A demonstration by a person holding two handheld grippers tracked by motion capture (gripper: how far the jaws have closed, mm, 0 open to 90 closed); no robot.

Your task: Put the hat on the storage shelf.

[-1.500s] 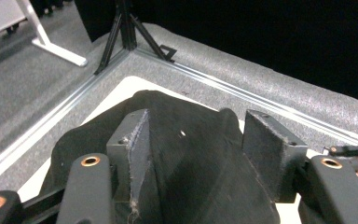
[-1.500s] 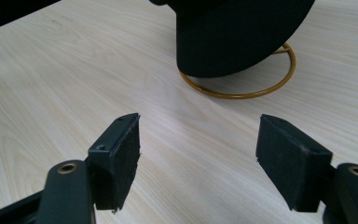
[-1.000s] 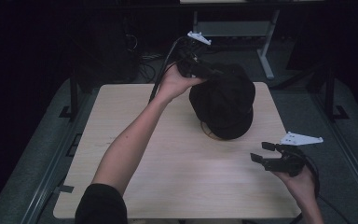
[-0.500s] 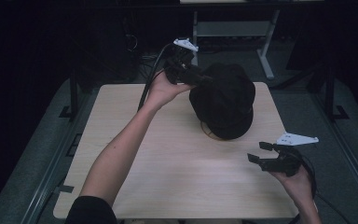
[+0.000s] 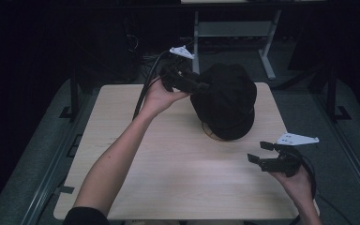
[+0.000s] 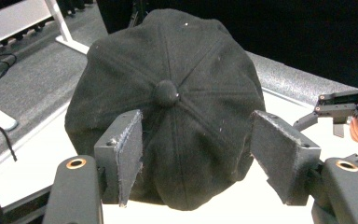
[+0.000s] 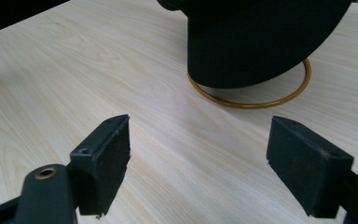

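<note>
Black cap [image 5: 225, 101] of soft fabric, six stitched panels meeting at a round covered button on the crown, flecked here and there with pale lint. Perched crown-up and tilted on a thin brass-coloured ring [image 7: 256, 100], sitting in the upper right of the high view on the pale wooden table [image 5: 168, 173], with a sliver of the ring peeking out under the near edge. Seen large in the centre of the left gripper view, button near the middle, brim side not clearly told apart.

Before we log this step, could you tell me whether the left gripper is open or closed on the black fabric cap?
Open: the left gripper has both pads clear of the black fabric cap, which sits untouched beyond them.
</note>
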